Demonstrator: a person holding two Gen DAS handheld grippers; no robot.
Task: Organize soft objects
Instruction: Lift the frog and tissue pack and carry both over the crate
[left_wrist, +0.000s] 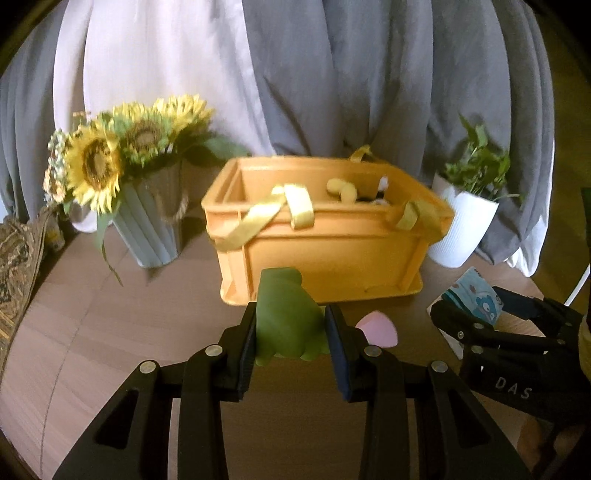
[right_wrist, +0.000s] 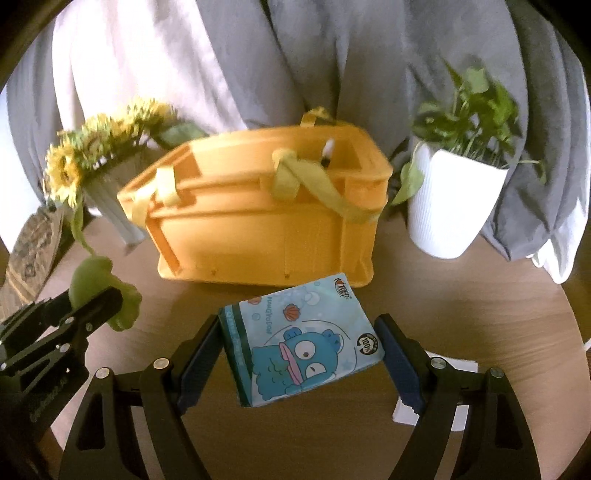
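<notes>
Left gripper (left_wrist: 291, 332) clamps green plush toy (left_wrist: 286, 317), upright, long axis vertical between the fingers; yellow crate (left_wrist: 325, 258) just ahead.

Right gripper (right_wrist: 301, 354) grasps blue cartoon tissue pack (right_wrist: 303, 343), flat, long axis tilted, print upside down, crate (right_wrist: 258, 236) beyond.

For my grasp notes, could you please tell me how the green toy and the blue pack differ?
The green soft toy is rounded and plain; the blue cartoon tissue pack is flat, rectangular and printed. The left gripper pinches the toy narrowly; the right gripper spans the pack wide. Both are held before the yellow crate.
</notes>
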